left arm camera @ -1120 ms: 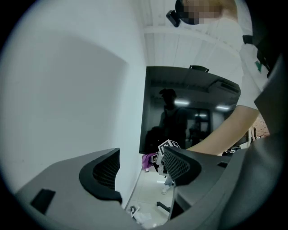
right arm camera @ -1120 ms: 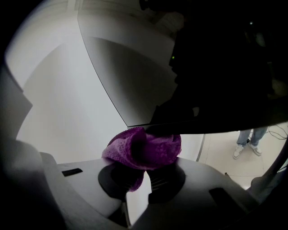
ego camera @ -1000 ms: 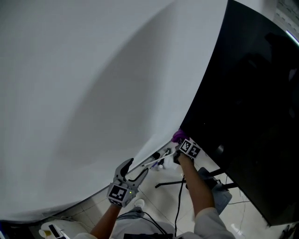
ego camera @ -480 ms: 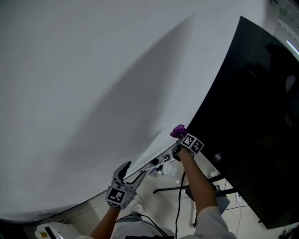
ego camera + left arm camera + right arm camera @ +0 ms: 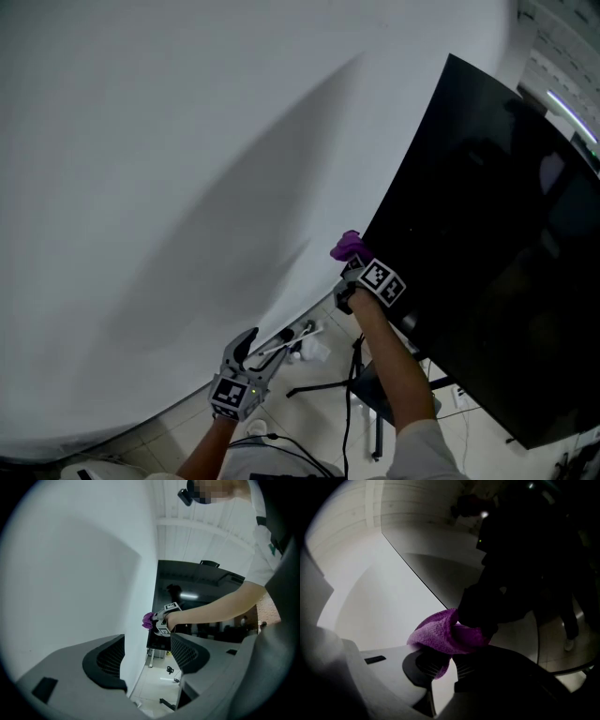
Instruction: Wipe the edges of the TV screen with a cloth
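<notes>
A large black TV screen [image 5: 497, 253] stands against the white wall [image 5: 169, 159]. My right gripper [image 5: 354, 259] is shut on a purple cloth [image 5: 348, 247], which rests against the screen's left edge low down. In the right gripper view the purple cloth [image 5: 443, 635] bunches between the jaws beside the dark screen [image 5: 520, 559]. My left gripper [image 5: 249, 349] hangs lower left, open and empty, away from the screen. The left gripper view shows the cloth [image 5: 148, 619] and the TV screen [image 5: 197, 597] ahead between its jaws.
A dark stand with legs [image 5: 328, 384] and cables [image 5: 352, 422] sits on the tiled floor [image 5: 300, 427] below the screen. Small white items [image 5: 309, 349] lie near the wall's base. The wall bounds the screen's left side.
My right gripper has slid up the screen's left edge with the cloth. The left gripper stays low and has shifted only slightly.
</notes>
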Action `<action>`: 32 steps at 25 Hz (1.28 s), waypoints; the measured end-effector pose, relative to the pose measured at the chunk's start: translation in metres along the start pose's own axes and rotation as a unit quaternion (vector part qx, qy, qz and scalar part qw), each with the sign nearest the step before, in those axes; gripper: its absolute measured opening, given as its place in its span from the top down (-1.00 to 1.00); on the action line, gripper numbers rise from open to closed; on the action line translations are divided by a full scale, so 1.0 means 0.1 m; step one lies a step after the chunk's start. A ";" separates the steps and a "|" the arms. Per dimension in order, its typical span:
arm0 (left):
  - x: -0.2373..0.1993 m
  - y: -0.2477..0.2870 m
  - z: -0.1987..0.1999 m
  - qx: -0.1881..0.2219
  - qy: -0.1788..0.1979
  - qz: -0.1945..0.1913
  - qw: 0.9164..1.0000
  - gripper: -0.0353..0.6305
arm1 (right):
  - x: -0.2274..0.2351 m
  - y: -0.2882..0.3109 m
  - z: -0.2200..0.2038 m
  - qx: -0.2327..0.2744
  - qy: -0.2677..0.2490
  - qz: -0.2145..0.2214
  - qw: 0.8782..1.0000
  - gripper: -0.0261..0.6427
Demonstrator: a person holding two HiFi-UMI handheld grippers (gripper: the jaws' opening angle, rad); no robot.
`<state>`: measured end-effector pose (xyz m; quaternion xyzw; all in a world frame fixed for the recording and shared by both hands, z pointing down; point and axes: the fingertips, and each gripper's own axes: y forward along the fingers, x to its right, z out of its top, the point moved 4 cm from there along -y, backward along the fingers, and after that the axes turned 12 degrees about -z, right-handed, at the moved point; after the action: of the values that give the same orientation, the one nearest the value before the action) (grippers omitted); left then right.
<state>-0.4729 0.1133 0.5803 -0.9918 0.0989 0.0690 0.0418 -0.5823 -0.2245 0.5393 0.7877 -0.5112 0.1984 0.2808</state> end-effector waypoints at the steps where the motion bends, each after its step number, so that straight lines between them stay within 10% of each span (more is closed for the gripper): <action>1: 0.00 0.02 -0.03 -0.004 0.003 -0.005 1.000 0.03 | -0.08 -0.02 0.09 0.008 -0.003 0.004 1.000 0.75; 11: 0.23 0.13 0.05 0.001 0.022 -0.047 0.999 0.03 | -0.89 -0.23 1.04 0.062 -0.021 0.034 0.997 0.75; 32: 0.22 0.00 0.30 0.008 0.043 -0.009 0.999 0.03 | -2.26 -0.82 3.00 0.195 -0.044 0.083 0.976 0.75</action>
<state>-0.4556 0.1121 0.5472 -0.9944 0.0918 0.0256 0.0465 -0.5892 -0.2353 0.1547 0.7898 -0.5385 0.2820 0.0818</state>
